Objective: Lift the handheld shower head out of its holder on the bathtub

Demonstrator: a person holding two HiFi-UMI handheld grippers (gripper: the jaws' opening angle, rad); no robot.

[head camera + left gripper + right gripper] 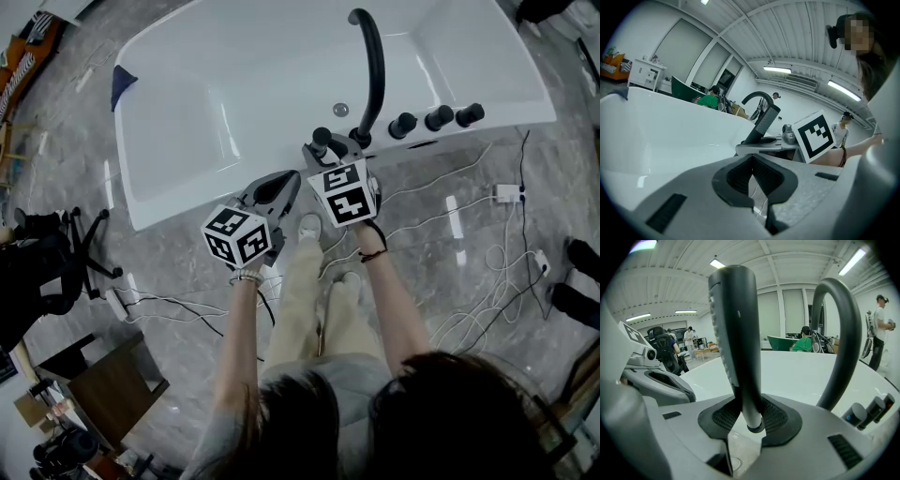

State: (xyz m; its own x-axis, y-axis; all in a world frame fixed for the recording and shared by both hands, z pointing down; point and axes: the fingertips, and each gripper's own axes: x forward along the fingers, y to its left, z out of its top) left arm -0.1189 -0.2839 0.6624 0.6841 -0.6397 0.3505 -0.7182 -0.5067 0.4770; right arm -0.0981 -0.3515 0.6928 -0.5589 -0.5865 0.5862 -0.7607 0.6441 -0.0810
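Observation:
The dark handheld shower head (736, 333) stands upright between the pads of my right gripper (749, 411), which is shut on its lower handle. Its bottom end hangs free just above the white tub rim (740, 446). From the head view, the right gripper (330, 155) is at the tub's near rim beside the black curved spout (375, 66), with the shower head (322, 141) poking out ahead of it. My left gripper (281, 183) hovers to the left, jaws shut on nothing. In the left gripper view, the shower head (766, 123) rises beyond the left gripper (751, 166).
The white bathtub (234, 103) fills the top of the head view, with three black knobs (438, 118) right of the spout (843, 343) and a drain (340, 110). White cables (469, 234) and a power strip (509, 193) lie on the floor. A black chair (56, 253) stands at left.

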